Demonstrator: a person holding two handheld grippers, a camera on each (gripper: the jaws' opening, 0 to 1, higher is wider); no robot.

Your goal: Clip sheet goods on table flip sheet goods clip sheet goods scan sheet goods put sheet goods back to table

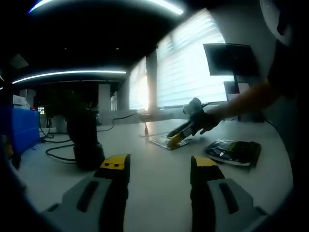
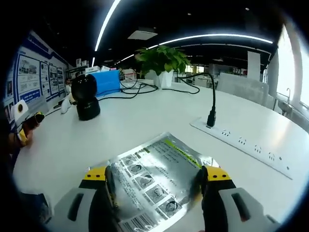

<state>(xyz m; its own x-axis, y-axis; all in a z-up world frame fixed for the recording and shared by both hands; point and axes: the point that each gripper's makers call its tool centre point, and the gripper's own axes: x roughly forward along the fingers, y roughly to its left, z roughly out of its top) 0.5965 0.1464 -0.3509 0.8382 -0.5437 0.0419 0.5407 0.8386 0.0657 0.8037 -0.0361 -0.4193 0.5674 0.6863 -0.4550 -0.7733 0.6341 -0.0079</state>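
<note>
A silver printed packet (image 2: pixel 161 157) lies flat on the white table (image 2: pixel 145 121), its near part between the two yellow-tipped jaws of my right gripper (image 2: pixel 155 178). Those jaws stand wide apart at the packet's edges, open. From the left gripper view, the right gripper (image 1: pixel 175 140) points down onto that packet (image 1: pixel 161 142), held by a gloved hand (image 1: pixel 203 120). A second, dark packet (image 1: pixel 233 151) lies to its right. My left gripper (image 1: pixel 159 166) hovers open over bare table (image 1: pixel 154 193), holding nothing. A black scanner (image 2: pixel 87 99) stands far left.
A white power strip (image 2: pixel 241 142) with a black plug and cable (image 2: pixel 211 116) lies right of the silver packet. A blue box (image 2: pixel 106 81), cables and a potted plant (image 2: pixel 161 60) are at the back. The black scanner (image 1: pixel 84 140) stands left of my left jaws. A monitor (image 1: pixel 227 58) is on the right.
</note>
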